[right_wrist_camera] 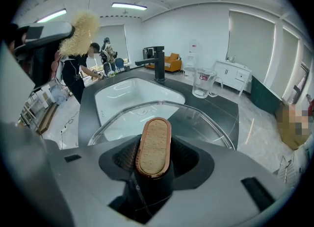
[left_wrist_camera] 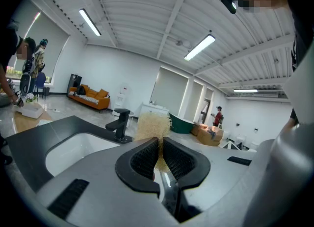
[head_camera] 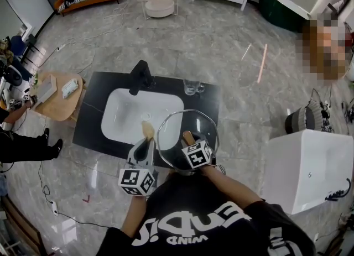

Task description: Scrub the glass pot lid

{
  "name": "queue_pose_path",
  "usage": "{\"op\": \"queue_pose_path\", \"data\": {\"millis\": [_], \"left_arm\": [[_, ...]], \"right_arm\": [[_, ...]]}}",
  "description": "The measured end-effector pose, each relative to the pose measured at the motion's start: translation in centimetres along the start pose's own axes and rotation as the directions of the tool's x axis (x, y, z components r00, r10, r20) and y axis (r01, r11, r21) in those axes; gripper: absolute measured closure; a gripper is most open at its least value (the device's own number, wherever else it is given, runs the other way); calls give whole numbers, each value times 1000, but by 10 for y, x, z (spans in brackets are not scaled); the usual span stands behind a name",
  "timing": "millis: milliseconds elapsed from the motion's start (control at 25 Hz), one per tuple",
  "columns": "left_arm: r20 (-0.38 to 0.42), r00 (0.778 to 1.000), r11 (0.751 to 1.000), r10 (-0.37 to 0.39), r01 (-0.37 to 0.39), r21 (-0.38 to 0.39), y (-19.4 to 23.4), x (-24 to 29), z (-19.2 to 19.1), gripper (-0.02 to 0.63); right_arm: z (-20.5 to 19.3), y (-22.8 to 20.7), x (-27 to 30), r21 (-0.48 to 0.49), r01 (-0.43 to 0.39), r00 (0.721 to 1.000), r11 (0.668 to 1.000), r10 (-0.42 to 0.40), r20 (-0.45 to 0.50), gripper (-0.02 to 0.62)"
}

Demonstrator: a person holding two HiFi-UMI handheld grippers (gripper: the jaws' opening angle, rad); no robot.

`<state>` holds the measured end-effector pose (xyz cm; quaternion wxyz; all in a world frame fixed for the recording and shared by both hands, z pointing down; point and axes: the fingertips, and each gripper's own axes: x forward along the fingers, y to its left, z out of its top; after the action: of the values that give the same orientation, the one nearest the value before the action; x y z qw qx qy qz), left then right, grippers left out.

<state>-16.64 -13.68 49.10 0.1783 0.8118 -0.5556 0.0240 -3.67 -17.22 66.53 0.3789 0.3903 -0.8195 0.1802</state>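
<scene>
- Above the dark counter's (head_camera: 94, 92) near edge, just right of the white basin (head_camera: 130, 116), the glass pot lid (head_camera: 178, 123) is held by its wood-topped handle (right_wrist_camera: 154, 145).
- Right gripper (right_wrist_camera: 154, 156): jaws closed part-way, pads against that handle.
- Left gripper (left_wrist_camera: 160, 155): jaws pinched on a straw-coloured fibre scrubber (left_wrist_camera: 153, 125), just left of the lid.
- Behind: 1 black faucet (head_camera: 140, 77), 1 glass mug (head_camera: 192, 87).

Lid (head_camera: 185, 125) right of basin (head_camera: 124, 114); cup (head_camera: 192, 87) behind
</scene>
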Motion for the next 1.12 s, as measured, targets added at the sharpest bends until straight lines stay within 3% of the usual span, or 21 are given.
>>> {"op": "queue_pose_path", "data": {"millis": [560, 720, 1120], "left_arm": [[18, 1000, 1000, 0, 0, 9, 3, -5, 10, 569], [20, 1000, 1000, 1, -1, 11, 5, -3, 11, 569], [33, 999, 1000, -8, 8, 28, 1, 3, 20, 569]], "right_arm": [[-13, 4, -14, -18, -27, 999, 999, 27, -19, 420], [-20, 5, -26, 17, -41, 999, 999, 41, -14, 420], [27, -5, -74, -37, -22, 992, 999, 27, 120, 420]]}}
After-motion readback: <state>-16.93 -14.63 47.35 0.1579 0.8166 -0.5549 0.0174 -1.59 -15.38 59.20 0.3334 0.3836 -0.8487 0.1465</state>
